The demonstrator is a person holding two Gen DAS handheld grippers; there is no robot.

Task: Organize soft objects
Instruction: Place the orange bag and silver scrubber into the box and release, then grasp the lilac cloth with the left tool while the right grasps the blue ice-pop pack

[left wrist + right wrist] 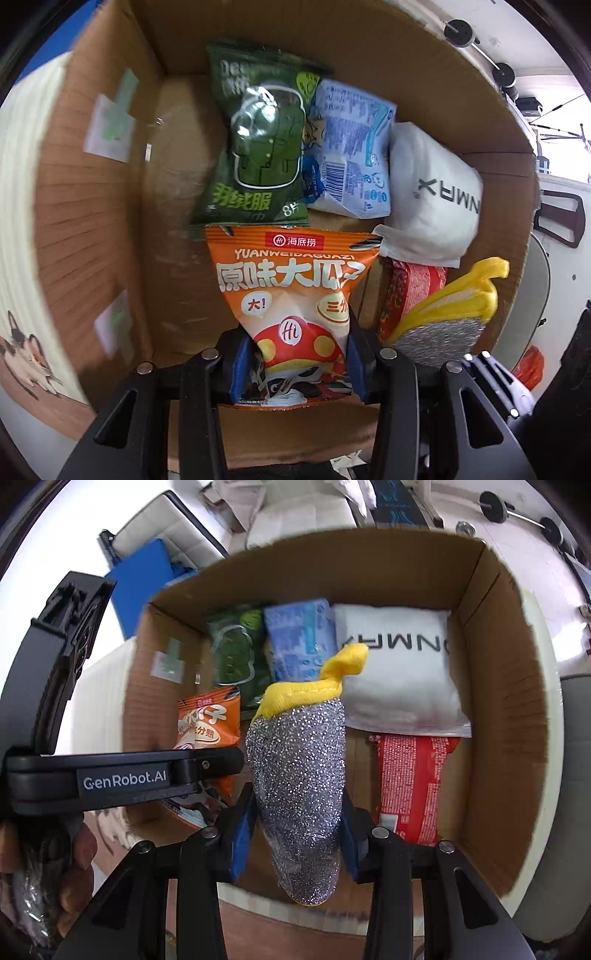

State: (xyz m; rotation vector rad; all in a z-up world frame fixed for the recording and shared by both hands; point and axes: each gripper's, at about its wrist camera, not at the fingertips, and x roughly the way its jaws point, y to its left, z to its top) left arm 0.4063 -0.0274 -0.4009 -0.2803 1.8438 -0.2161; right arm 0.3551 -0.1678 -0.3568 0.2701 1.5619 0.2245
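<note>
My left gripper (297, 365) is shut on an orange sunflower-seed packet (291, 295), held above the open cardboard box (110, 206). My right gripper (297, 843) is shut on a silver glittery scouring pad with a yellow loop (299, 775), also above the box (502, 716). The pad (443, 325) shows at the lower right of the left wrist view, and the orange packet (208, 725) at the left of the right wrist view. On the box floor lie a green packet (258, 147), a blue packet (351, 147), a white pouch (432, 192) and a red packet (410, 782).
The left part of the box floor (173, 184) is bare cardboard. The left gripper's body (122, 775), held by a hand (74, 867), crosses the right wrist view. A blue board (144, 583) and dumbbells (495, 506) lie on the floor beyond the box.
</note>
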